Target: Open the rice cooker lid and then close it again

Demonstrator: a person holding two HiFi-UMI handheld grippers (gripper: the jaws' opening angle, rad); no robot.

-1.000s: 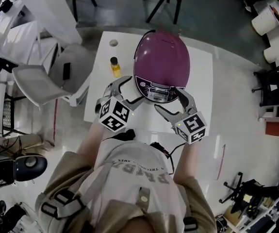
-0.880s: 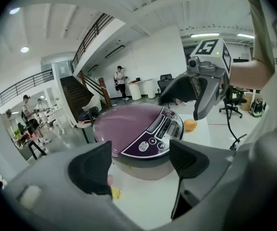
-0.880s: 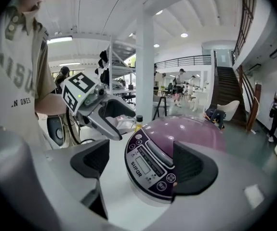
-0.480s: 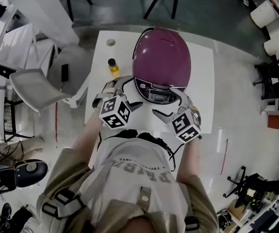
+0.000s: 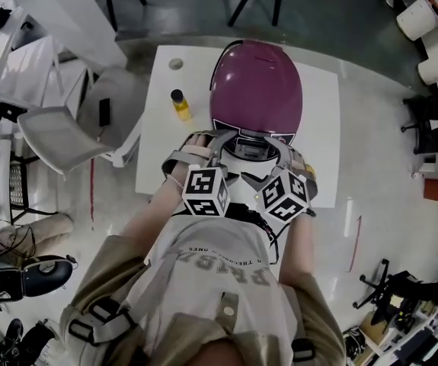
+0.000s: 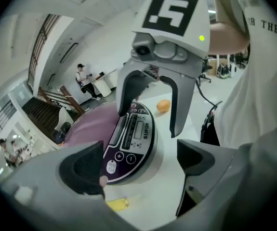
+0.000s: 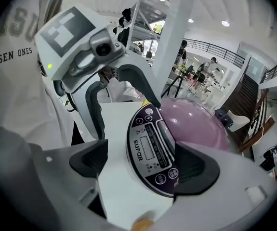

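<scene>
A purple rice cooker (image 5: 255,90) stands on the white table (image 5: 318,120) with its lid down. Its dark control panel (image 6: 131,138) (image 7: 152,150) faces me. My left gripper (image 5: 211,147) (image 6: 140,165) is at the panel's left side; its jaws have just been opening and hold nothing. My right gripper (image 5: 279,149) (image 7: 140,165) is open at the panel's right side, with the panel's edge showing between its jaws. Each gripper shows in the other's view, the right gripper (image 6: 149,121) and the left gripper (image 7: 126,117). Whether either touches the cooker I cannot tell.
A small yellow bottle (image 5: 180,105) (image 6: 116,204) stands on the table left of the cooker. A small orange thing (image 6: 163,105) lies on the table to the cooker's right. A grey chair (image 5: 59,132) is beside the table's left edge.
Both grippers have moved down and inward toward the cooker's front panel, and both have rolled. The left jaws stand wider. The cooker's lid stays down.
</scene>
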